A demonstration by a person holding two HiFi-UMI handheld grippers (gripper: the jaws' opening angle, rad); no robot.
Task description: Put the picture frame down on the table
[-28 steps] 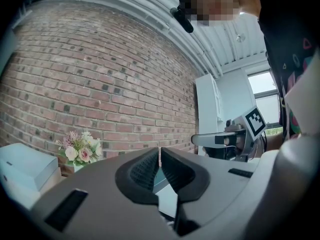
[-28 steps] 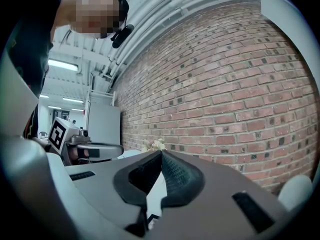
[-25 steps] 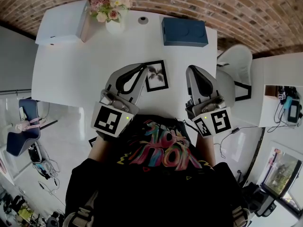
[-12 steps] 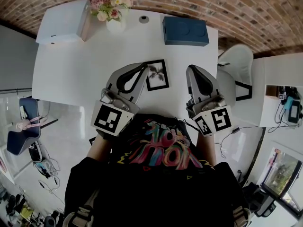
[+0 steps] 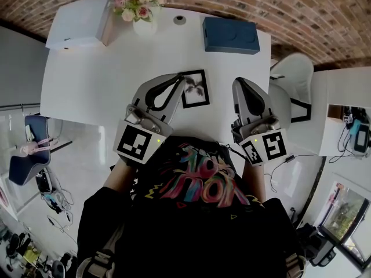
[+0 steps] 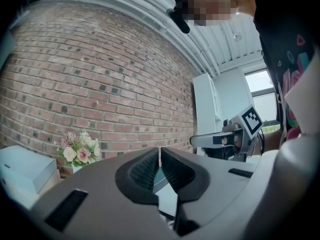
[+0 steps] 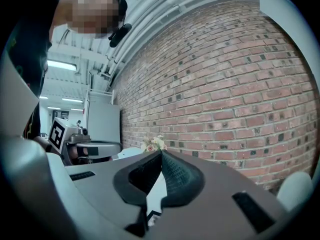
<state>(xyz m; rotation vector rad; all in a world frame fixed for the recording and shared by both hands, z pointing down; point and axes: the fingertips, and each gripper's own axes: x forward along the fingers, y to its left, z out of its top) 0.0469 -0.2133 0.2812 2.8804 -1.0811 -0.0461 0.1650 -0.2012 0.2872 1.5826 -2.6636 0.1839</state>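
Picture frame lies flat near the tabletop's front edge, between my 2 grippers. Left gripper and right gripper are both pressed together, empty. Looks done, nothing left.

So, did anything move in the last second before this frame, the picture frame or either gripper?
Nothing visibly changed. The picture frame lies flat on the table as before, and the left gripper and right gripper keep their places on either side of it, neither holding anything.
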